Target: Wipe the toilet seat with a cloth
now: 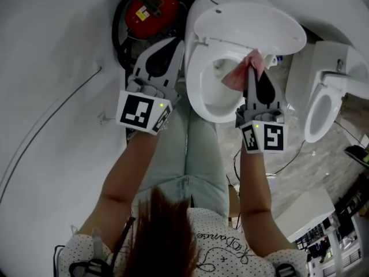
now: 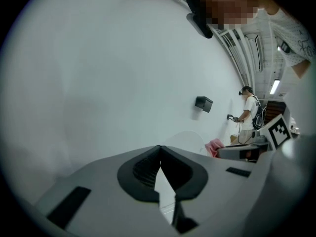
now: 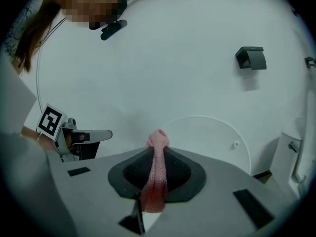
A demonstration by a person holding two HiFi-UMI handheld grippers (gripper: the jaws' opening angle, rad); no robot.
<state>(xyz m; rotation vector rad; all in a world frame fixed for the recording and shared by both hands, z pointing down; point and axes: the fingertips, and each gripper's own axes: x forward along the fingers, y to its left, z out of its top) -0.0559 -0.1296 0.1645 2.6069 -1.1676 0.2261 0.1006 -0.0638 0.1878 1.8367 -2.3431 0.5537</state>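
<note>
Your right gripper point(image 1: 254, 68) clamps the pink cloth point(image 3: 157, 172) lengthwise along its jaws, bunched end past the tips. Your left gripper point(image 1: 177, 41) is closed, empty.

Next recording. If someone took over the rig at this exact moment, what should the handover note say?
Left gripper: jaws shut, empty, held at the toilet's left side.
Right gripper: shut on the pink knitted cloth, which hangs over the right part of the white toilet seat; contact cannot be told.
White toilet lid: up.
Done: cloth in grip, at the seat.
Left: wipe round the seat ring; how much is already wiped does not show.
</note>
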